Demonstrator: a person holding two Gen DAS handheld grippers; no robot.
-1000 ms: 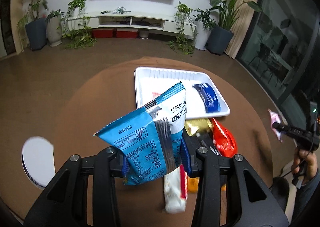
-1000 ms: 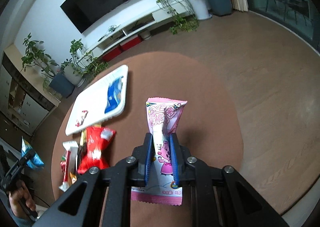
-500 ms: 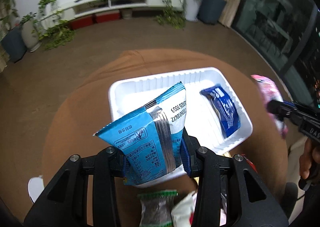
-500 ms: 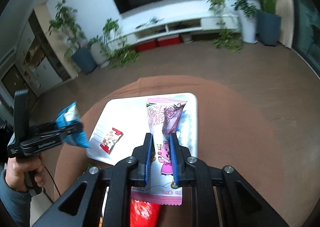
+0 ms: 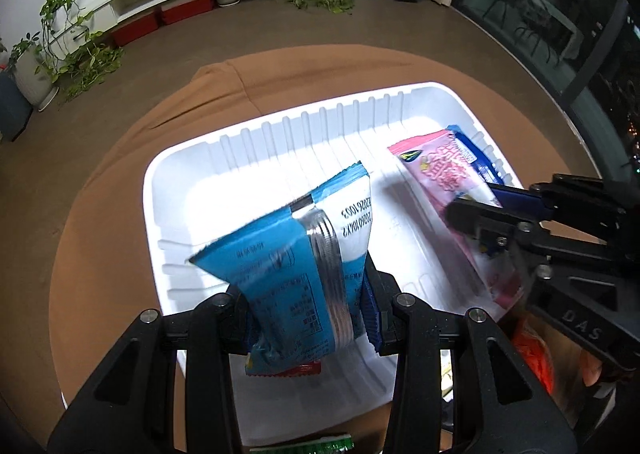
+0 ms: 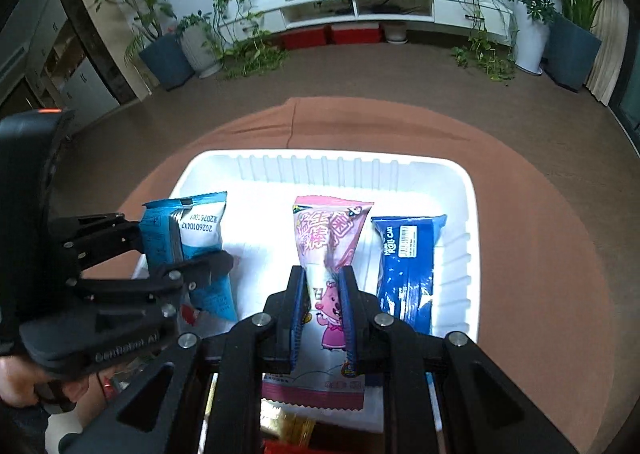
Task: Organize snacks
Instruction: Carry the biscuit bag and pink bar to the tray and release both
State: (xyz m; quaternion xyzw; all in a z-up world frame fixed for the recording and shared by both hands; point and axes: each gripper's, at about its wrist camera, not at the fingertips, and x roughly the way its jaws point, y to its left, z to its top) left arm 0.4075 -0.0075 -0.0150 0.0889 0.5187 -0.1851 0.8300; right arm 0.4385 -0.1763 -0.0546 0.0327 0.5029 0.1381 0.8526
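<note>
**Both claws loaded, poised over the tray**

Left claw [image 5: 310,318] clamped on the light-blue snack packet [image 5: 296,266]; packet stands roughly upright in the grip, long axis pointing away from the wrist, over the left part of the white tray [image 5: 188,157]. Right claw [image 6: 322,314] pinched narrow on the pink snack packet [image 6: 330,254], long axis running straight out from the fingers toward the tray's far wall.

Pink packet sits just left of the dark-blue roll-cake pack [image 6: 406,270], which already lies in the tray, lengthwise and parallel. Whether the pink one touches the tray floor — cannot tell.

A small red-and-white wrapper [image 6: 190,314] shows below the left claw (mostly hidden).

Judgement: release comes next. The right claw looks lower and nearer to letting go. Tray is on the brown round desk [image 6: 540,213].
</note>
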